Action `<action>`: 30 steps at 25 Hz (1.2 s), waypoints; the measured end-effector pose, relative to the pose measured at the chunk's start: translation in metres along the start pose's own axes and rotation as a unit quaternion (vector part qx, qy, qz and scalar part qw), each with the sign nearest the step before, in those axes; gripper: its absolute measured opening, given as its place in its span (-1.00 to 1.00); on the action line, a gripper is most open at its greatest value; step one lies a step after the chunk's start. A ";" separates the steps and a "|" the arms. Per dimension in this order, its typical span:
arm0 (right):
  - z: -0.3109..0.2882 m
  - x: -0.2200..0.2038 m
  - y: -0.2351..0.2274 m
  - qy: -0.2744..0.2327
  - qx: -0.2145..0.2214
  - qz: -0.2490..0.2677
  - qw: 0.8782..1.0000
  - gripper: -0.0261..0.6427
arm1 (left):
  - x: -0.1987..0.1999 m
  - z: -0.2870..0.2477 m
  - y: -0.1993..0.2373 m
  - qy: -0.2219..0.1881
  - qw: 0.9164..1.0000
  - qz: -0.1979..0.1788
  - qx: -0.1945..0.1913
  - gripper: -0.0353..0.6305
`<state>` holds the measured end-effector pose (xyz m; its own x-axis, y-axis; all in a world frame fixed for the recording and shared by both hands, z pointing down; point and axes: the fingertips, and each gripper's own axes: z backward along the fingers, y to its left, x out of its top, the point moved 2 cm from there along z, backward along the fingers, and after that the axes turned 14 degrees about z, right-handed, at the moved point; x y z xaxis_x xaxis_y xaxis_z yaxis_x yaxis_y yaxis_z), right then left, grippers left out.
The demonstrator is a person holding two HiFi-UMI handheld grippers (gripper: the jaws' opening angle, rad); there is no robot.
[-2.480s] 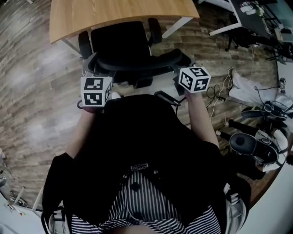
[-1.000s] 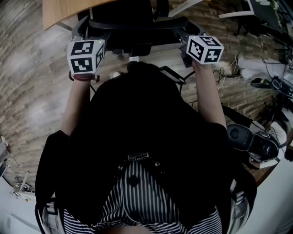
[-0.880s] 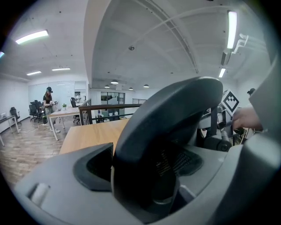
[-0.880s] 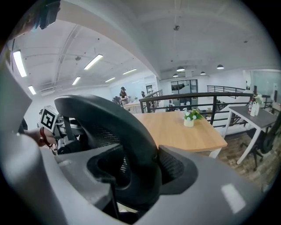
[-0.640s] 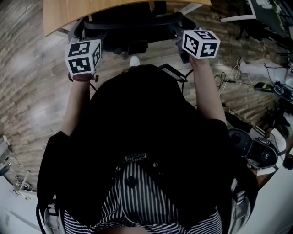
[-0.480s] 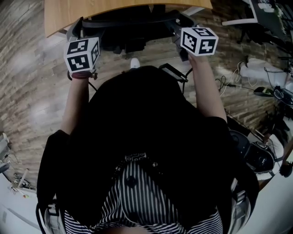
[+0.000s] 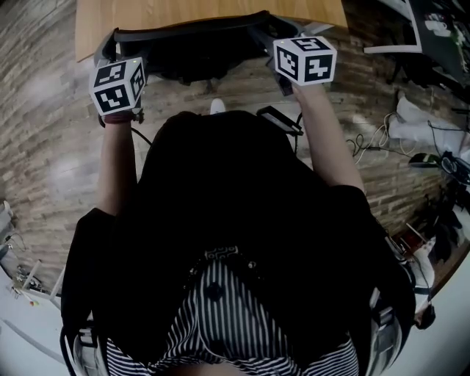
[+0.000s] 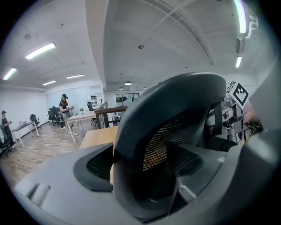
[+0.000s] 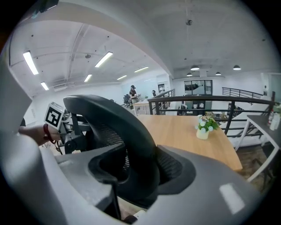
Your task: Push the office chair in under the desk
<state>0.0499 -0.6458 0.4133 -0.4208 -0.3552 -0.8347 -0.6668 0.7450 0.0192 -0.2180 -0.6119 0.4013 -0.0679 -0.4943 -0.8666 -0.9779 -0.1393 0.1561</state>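
The black office chair stands at the wooden desk [image 7: 205,11]; in the head view only its curved backrest rim [image 7: 191,33] shows at the desk edge. My left gripper [image 7: 111,50] holds the rim's left end, and my right gripper [image 7: 270,35] holds its right end. In the left gripper view the mesh backrest [image 8: 175,101] fills the gap between the left gripper's [image 8: 145,176] grey jaws. In the right gripper view the backrest rim [image 9: 114,114] sits between the right gripper's [image 9: 140,176] jaws, which have just been closing on it. A small potted plant [image 9: 204,127] stands on the desk [image 9: 184,136].
Cables and equipment [image 7: 426,158] lie on the wood floor at the right. A small black device [image 7: 279,119] lies by my right arm. A dark railing [image 9: 210,103] runs beyond the desk. Other desks and people [image 8: 65,107] are far off.
The chair has rolled toward the desk with both grippers on its backrest. Its seat and armrests have gone under the tabletop; only the backrest rim still shows.
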 end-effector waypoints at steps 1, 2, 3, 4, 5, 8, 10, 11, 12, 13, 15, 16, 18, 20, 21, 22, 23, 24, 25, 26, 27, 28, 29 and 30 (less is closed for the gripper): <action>-0.002 0.002 0.001 -0.003 0.006 0.001 1.000 -0.27 | 0.002 0.000 0.004 0.000 1.000 0.000 0.002 0.28; -0.003 0.005 0.001 -0.006 0.010 0.002 1.000 -0.27 | 0.003 0.001 0.005 -0.002 1.000 -0.001 0.004 0.28; -0.003 0.007 0.001 -0.009 0.012 0.004 1.000 -0.28 | 0.005 0.001 0.006 -0.004 1.000 -0.001 0.007 0.28; -0.002 0.008 0.002 -0.009 0.012 0.007 1.000 -0.28 | 0.005 0.003 0.006 -0.005 1.000 0.000 0.009 0.28; -0.002 0.008 0.004 -0.009 0.010 0.010 1.000 -0.28 | 0.005 0.005 0.007 -0.006 1.000 0.001 0.012 0.28; -0.008 0.013 0.008 -0.006 0.007 0.014 1.000 -0.28 | 0.007 0.005 0.016 -0.008 1.000 0.002 0.014 0.28; -0.015 0.018 0.007 -0.004 0.005 0.013 1.000 -0.28 | 0.011 -0.002 0.022 -0.006 1.000 -0.002 0.010 0.27; -0.018 0.019 0.005 -0.003 0.004 0.011 1.000 -0.28 | 0.013 -0.006 0.024 -0.005 1.000 -0.004 0.007 0.27; -0.020 0.019 0.003 -0.002 0.002 0.009 1.000 -0.28 | 0.014 -0.010 0.025 -0.004 1.000 -0.006 0.005 0.27; -0.022 0.018 0.001 -0.001 0.000 0.007 1.000 -0.28 | 0.015 -0.013 0.025 -0.004 1.000 -0.007 0.003 0.27; -0.023 0.016 -0.002 -0.001 -0.004 0.004 1.000 -0.28 | 0.015 -0.018 0.024 -0.003 1.000 -0.008 -0.001 0.27; -0.024 0.016 -0.004 -0.002 -0.005 0.004 1.000 -0.28 | 0.017 -0.020 0.024 -0.004 1.000 -0.009 -0.002 0.27; -0.024 0.018 -0.006 -0.003 -0.007 0.004 1.000 -0.28 | 0.020 -0.023 0.024 -0.007 1.000 -0.011 -0.002 0.27; -0.025 0.019 -0.008 -0.001 -0.009 0.001 1.000 -0.28 | 0.021 -0.026 0.024 -0.007 1.000 -0.011 -0.002 0.27; -0.027 0.019 -0.009 0.001 -0.010 0.000 1.000 -0.29 | 0.022 -0.028 0.025 -0.006 1.000 -0.011 -0.002 0.27; -0.029 0.021 -0.011 0.001 -0.011 0.000 1.000 -0.29 | 0.024 -0.031 0.027 -0.007 1.000 -0.010 -0.002 0.27; -0.032 0.022 -0.013 0.002 -0.012 0.000 1.000 -0.29 | 0.026 -0.034 0.028 -0.008 1.000 -0.010 -0.001 0.27; -0.034 0.023 -0.015 0.003 -0.012 0.001 1.000 -0.29 | 0.028 -0.037 0.029 -0.009 1.000 -0.010 -0.002 0.27; -0.035 0.024 -0.016 0.005 -0.013 0.001 1.000 -0.29 | 0.029 -0.039 0.030 -0.010 1.000 -0.010 -0.002 0.27; -0.036 0.024 -0.017 0.006 -0.013 0.002 1.000 -0.29 | 0.030 -0.040 0.030 -0.009 1.000 -0.010 -0.002 0.27; -0.036 0.024 -0.018 0.006 -0.013 0.001 1.000 -0.29 | 0.030 -0.041 0.030 -0.009 1.000 -0.010 -0.003 0.27; -0.036 0.023 -0.018 0.005 -0.013 0.000 1.000 -0.29 | 0.030 -0.042 0.030 -0.008 1.000 -0.011 -0.002 0.26; -0.036 0.023 -0.019 0.004 -0.014 -0.001 1.000 -0.29 | 0.030 -0.043 0.029 -0.008 1.000 -0.011 -0.002 0.26; -0.036 0.023 -0.021 0.003 -0.015 -0.002 1.000 -0.29 | 0.031 -0.044 0.029 -0.008 1.000 -0.011 -0.002 0.26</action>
<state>0.0319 -0.6901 0.4138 -0.4218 -0.3617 -0.8314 -0.6866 0.7263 0.0323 -0.2393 -0.6687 0.4001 -0.0506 -0.4768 -0.8776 -0.9784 -0.1525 0.1393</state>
